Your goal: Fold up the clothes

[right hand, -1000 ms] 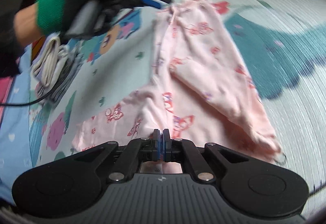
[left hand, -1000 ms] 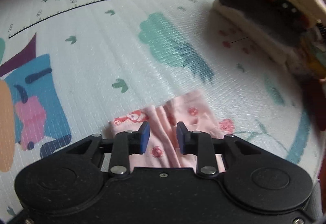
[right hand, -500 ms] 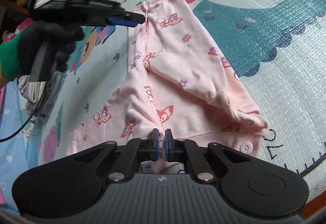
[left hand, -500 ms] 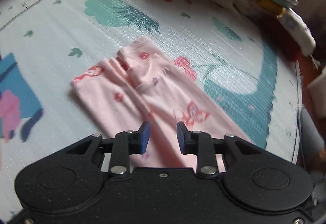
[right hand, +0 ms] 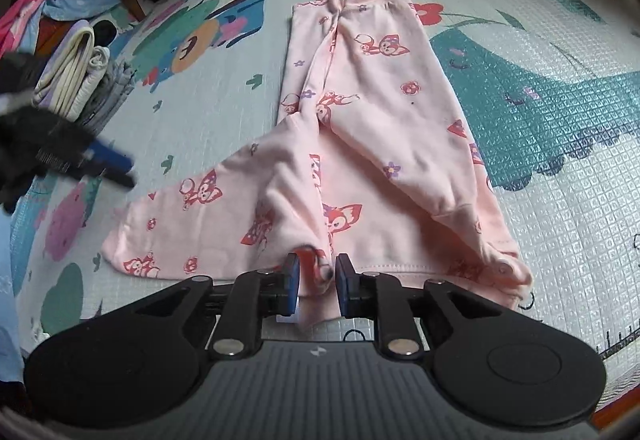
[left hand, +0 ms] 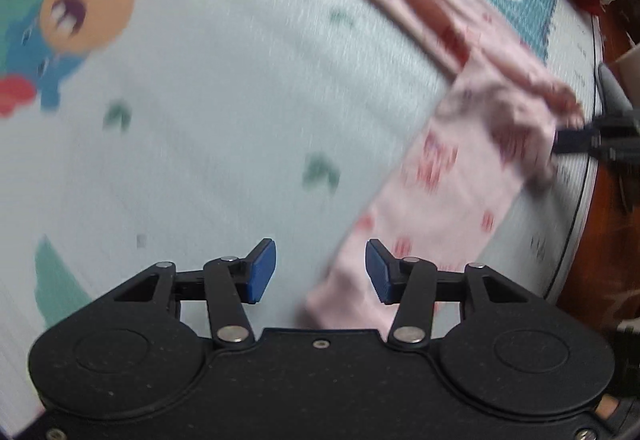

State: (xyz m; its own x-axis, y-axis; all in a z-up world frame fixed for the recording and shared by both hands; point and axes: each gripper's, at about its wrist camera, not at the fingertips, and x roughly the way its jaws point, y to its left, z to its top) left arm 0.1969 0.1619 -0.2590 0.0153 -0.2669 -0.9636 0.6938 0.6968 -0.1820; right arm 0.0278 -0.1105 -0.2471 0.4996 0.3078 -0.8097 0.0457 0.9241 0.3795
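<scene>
Pink garment (right hand: 384, 127) sharp, right view

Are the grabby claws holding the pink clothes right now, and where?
No. The left gripper is open over the play mat. The right gripper is open too, with a bunched edge of the pink clothes loose between its fingers.

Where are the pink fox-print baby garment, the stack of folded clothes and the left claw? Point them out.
Pink fox-print baby garment (right hand: 404, 107): right wrist view, flat upper panel.
Stack of folded clothes (right hand: 80, 79): right wrist view, folded edges.
Left claw (left hand: 321, 270): left wrist view, gap between its blue pads.
</scene>
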